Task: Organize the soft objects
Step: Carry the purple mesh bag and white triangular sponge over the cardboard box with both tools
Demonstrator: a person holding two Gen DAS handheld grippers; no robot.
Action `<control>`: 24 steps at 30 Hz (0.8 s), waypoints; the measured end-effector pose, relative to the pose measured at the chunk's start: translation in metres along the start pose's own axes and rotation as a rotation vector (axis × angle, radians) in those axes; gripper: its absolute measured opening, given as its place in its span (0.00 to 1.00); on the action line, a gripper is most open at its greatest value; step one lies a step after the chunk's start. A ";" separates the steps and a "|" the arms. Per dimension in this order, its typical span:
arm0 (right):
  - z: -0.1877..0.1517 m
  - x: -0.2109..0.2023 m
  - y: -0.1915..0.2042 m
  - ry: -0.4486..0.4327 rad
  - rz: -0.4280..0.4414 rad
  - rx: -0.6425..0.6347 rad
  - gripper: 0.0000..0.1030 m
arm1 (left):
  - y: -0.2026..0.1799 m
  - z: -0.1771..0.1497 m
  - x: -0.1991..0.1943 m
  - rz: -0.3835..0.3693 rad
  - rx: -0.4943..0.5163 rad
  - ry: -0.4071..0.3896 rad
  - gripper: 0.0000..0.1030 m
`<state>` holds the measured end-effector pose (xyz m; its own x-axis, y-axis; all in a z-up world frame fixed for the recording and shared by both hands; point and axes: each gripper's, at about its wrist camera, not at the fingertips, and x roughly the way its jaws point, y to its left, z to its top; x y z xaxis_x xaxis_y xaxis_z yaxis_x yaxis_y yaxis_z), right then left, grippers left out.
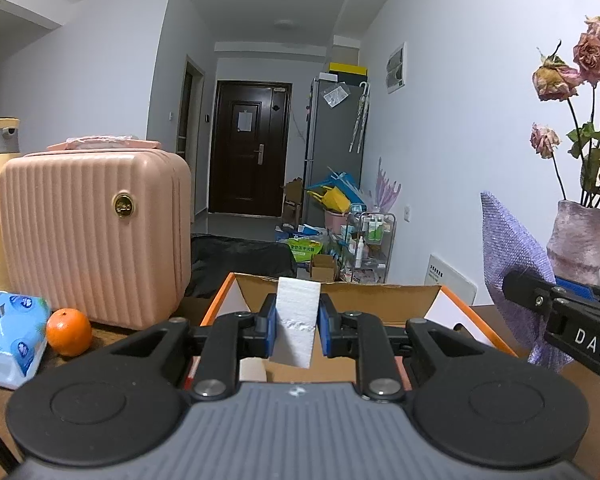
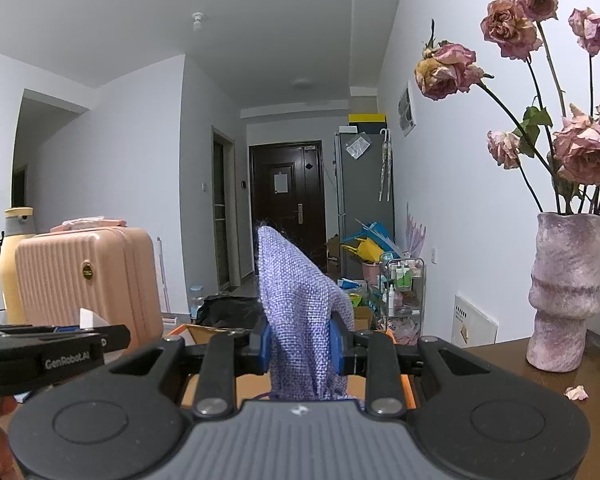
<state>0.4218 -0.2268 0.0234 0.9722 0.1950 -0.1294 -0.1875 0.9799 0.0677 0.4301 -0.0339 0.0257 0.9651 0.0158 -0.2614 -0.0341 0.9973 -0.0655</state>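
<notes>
step: carry both soft pieces over the cardboard box (image 1: 380,300) on the worktop | left gripper (image 1: 297,320) fingers clamp white foam strip (image 1: 296,320), held above the box mouth | right gripper (image 2: 300,346) fingers pinch purple woven cloth (image 2: 296,300); its tail hangs low | advice: centre each over the opening; clear the vase (image 2: 566,292); release low inside

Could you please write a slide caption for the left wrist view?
Left tool clamps a white foam piece above an open cardboard box.
</notes>
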 end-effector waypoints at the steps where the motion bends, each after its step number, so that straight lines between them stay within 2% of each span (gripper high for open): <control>1: 0.000 0.003 -0.001 -0.001 -0.001 -0.001 0.26 | 0.000 0.000 0.003 0.002 0.002 -0.001 0.20; 24: 0.005 0.066 -0.010 0.038 0.004 -0.069 0.26 | -0.014 0.014 0.068 0.031 0.006 0.000 0.20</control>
<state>0.4884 -0.2240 0.0192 0.9657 0.1989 -0.1668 -0.2018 0.9794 -0.0004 0.5002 -0.0458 0.0224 0.9635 0.0472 -0.2634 -0.0628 0.9967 -0.0512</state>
